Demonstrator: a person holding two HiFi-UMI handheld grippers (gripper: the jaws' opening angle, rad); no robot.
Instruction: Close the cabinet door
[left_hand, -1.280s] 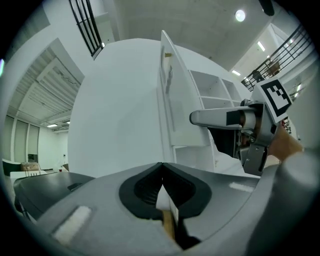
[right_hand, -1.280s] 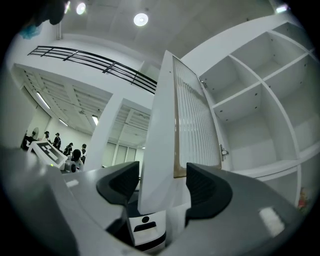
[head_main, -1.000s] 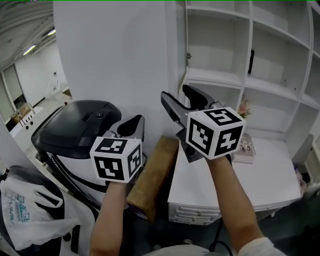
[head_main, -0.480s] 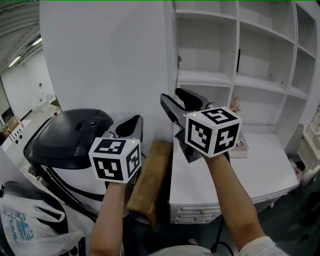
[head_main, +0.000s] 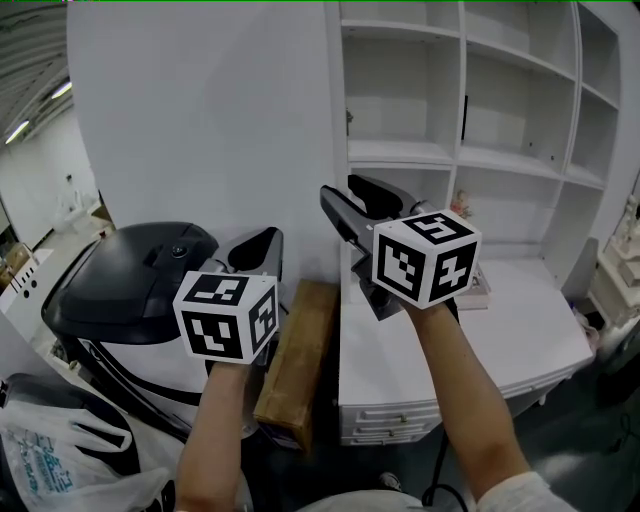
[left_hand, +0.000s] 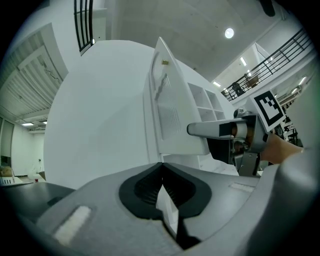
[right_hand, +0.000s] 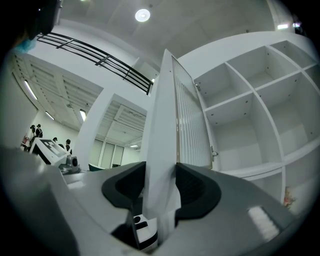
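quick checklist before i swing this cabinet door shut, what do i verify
1. Right gripper has hold of the cabinet door edge: ok. Its jaws have just been closing, and the pads sit against both faces.
2. Door open and ready to swing: ok. It stands out from the shelf unit.
3. Left gripper out of the way: looks ok. It is shut, empty, and to the left of the right gripper.
4. Nothing juts past the shelf fronts: ok in the head view.
5. Book on the desk top is clear of the door's sweep: cannot tell.
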